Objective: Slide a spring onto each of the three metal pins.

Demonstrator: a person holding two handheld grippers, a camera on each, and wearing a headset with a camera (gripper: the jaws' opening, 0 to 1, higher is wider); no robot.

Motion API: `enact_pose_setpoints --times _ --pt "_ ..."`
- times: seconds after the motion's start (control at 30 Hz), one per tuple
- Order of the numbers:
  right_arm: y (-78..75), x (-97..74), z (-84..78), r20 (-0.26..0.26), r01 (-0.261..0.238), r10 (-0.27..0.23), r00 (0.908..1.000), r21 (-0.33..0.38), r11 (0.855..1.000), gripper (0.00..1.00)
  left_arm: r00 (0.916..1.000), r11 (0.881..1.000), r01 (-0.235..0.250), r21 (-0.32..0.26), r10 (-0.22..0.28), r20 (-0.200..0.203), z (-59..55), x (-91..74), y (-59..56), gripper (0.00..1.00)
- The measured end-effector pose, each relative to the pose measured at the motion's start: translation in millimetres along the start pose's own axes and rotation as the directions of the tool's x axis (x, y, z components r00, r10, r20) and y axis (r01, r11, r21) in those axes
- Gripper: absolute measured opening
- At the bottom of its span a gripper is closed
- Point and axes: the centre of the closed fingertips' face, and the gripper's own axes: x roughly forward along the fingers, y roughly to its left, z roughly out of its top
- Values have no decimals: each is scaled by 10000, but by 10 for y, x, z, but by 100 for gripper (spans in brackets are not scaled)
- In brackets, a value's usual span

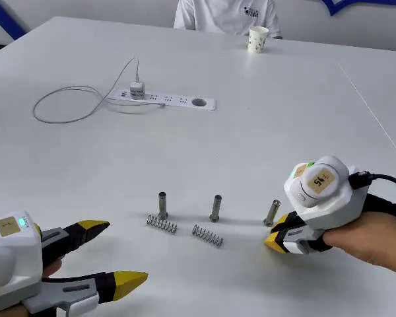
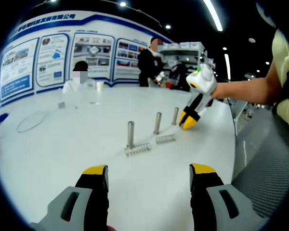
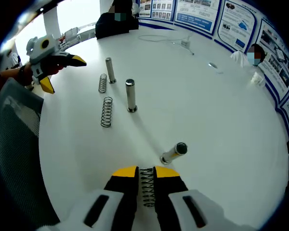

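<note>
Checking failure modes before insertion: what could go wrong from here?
1. The right hand-held gripper pinches its spring by the coils; it could squirt out or deform.
2. The nearest pin looks free-standing and tilted; a bump may topple it.
3. The two loose springs beside the other pins could roll if knocked.

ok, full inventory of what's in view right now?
Pins: 3, metal, standing in a row on the table, all bare.
Loose springs: 2, metal, lying by the left and middle pins.
Held spring: 1, metal, between the right gripper jaws.
Power strip: 1, white, far left, with charger and looped cable.
Paper cup: 1, white, far edge.
Seated person: 1, white shirt, behind the cup.
Left gripper: yellow-tipped, open.
Right gripper: yellow-tipped, shut on the spring.
</note>
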Motion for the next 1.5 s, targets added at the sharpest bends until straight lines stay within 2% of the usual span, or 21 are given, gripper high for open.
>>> enact_pose_setpoints --times 0.4,0.7,1.5 --pt "10 1 -8 -77 -215 217 9997 166 9996 13 10000 10000 -5 -28 5 7 -6 -6 -1 70" --pt "10 -5 -6 -108 -120 120 9999 66 9999 12 10000 10000 -15 -47 15 38 0 -7 5 70" --pt "-34 -263 163 778 257 -289 9965 417 9988 12 9999 9998 -11 214 8 129 81 -38 -8 69"
